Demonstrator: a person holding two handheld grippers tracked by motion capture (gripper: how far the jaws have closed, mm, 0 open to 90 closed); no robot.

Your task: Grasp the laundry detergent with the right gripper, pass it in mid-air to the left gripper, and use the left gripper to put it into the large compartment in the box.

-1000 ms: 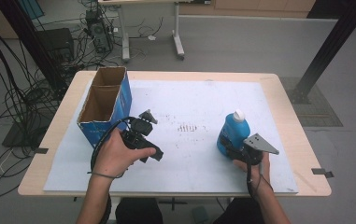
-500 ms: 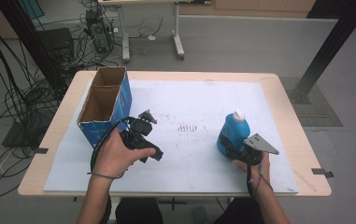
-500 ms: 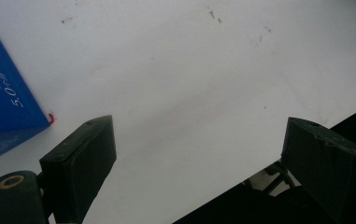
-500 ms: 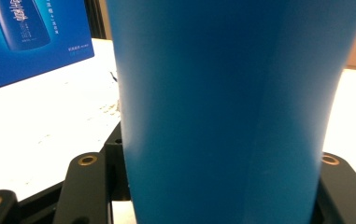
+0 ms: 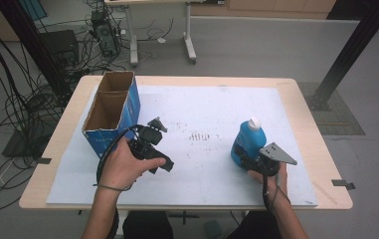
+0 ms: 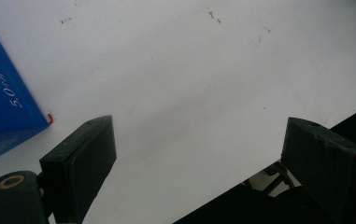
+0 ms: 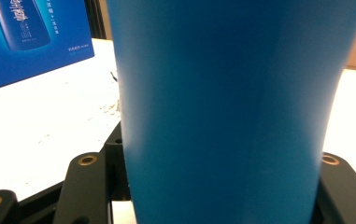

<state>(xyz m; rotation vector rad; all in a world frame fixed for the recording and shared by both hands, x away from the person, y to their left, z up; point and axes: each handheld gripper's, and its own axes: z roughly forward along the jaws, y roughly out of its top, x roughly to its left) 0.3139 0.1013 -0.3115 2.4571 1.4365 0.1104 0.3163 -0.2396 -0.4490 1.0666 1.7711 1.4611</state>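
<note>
A blue bottle [image 5: 246, 140] with a white cap stands upright on the white mat [image 5: 202, 104] at the right. My right gripper [image 5: 244, 157] is shut on its lower body; in the right gripper view the bottle [image 7: 222, 107] sits between the jaws of that gripper [image 7: 222, 191]. My left gripper [image 5: 149, 147] is held in a hand just right of the blue-sided cardboard box [image 5: 133, 102], whose top is open. Its jaws stand wide apart over bare mat in the left gripper view, where the left gripper [image 6: 201, 133] has nothing between them and the box's corner [image 6: 3, 107] is at the left.
The box has two open compartments and stands at the mat's left rear; its printed side [image 7: 31, 32] faces the bottle. The wooden table edge [image 5: 301, 107] frames the mat. Cables and equipment [image 5: 23, 99] lie on the floor at the left, and a black post [image 5: 346, 55] stands at the right rear.
</note>
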